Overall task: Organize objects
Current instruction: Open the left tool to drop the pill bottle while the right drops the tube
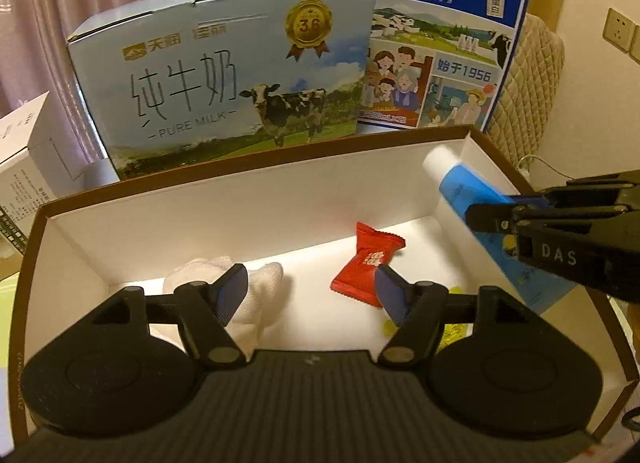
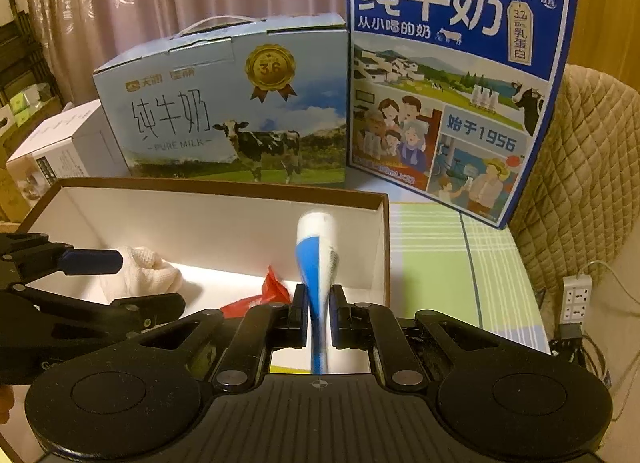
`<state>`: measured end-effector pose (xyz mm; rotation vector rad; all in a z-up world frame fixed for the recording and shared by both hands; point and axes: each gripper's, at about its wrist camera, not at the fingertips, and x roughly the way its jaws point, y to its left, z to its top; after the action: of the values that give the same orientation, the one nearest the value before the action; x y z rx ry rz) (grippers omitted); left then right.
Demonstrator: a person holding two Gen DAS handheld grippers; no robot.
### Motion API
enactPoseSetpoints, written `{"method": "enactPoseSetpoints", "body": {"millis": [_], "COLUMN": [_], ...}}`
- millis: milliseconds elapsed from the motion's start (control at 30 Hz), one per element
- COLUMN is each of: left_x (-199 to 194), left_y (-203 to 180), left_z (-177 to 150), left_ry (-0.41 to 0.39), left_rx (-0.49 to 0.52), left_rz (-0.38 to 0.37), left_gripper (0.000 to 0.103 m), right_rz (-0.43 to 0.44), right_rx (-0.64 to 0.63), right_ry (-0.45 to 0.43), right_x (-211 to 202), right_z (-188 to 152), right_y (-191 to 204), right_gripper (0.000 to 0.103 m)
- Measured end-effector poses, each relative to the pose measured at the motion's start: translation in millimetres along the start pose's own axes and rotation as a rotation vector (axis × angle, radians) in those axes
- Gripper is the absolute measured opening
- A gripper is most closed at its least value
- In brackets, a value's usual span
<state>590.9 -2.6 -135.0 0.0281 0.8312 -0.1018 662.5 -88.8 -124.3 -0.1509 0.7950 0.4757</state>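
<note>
Scene: You work over a white-lined box (image 1: 256, 199) with a brown rim, filling the middle of both views; two milk cartons stand behind it along the top of the frame.
Already in the box: A balled white cloth (image 1: 256, 283) lies at lower left of the left wrist view, a red sachet (image 1: 364, 263) just right of centre, both on the box floor.
Right tongs (image 2: 319, 313): Closed tight on the flat tail of a blue-and-white tube (image 2: 316, 263), whose white cap points up toward the box's far wall at centre frame.
Tube position: Held over the box's right end, tilted, not yet laid down.
Left tongs (image 1: 310, 295): Spread wide and holding nothing, poised over the cloth and sachet.
Done: Two items stowed, by the look of it.
Left: You likely have the tube to release; other items outside the box cannot be seen.
</note>
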Motion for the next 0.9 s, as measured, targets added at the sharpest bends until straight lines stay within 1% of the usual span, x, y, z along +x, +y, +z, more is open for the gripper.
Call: {"method": "enactPoseSetpoints", "body": {"millis": [167, 233, 300, 367, 433, 500, 533, 700, 900], "left_x": [-3.8, -5.6, -7.8, -10.1, -13.0, -16.6, -18.7, -34.2, -68.3], "left_y": [4.8, 7.8, 11.0, 13.9, 17.5, 20.7, 22.3, 30.5, 42.0], "left_z": [-3.4, -4.3, -4.8, -4.8, -4.8, -4.7, -4.9, -6.8, -11.4], "left_ry": [0.001, -0.002, -0.006, -0.011, -0.013, -0.018, -0.018, -0.025, -0.047], "left_rx": [0.017, 0.011, 0.009, 0.008, -0.002, -0.01, -0.013, -0.026, -0.044], "left_rz": [0.029, 0.037, 0.043, 0.05, 0.056, 0.058, 0.061, 0.08, 0.09], "left_gripper": [0.067, 0.071, 0.071, 0.072, 0.074, 0.074, 0.075, 0.077, 0.079], "right_rz": [-0.007, -0.004, 0.007, 0.008, 0.009, 0.014, 0.016, 0.028, 0.055], "right_rx": [-0.023, -0.024, -0.031, -0.042, -0.046, -0.042, -0.043, -0.044, -0.047], "right_ry": [0.002, 0.007, -0.001, -0.022, -0.034, -0.064, -0.072, -0.088, -0.111], "right_x": [0.9, 0.7, -1.9, -6.2, -10.8, -17.9, -20.9, -37.4, -66.5], "right_z": [-0.7, -1.8, -3.6, -4.0, -3.1, -3.1, -2.5, -1.5, -5.4], "right_y": [3.6, 4.2, 6.1, 8.2, 10.6, 12.5, 13.1, 18.0, 25.7], "right_gripper": [0.006, 0.008, 0.01, 0.017, 0.037, 0.045, 0.047, 0.051, 0.053]}}
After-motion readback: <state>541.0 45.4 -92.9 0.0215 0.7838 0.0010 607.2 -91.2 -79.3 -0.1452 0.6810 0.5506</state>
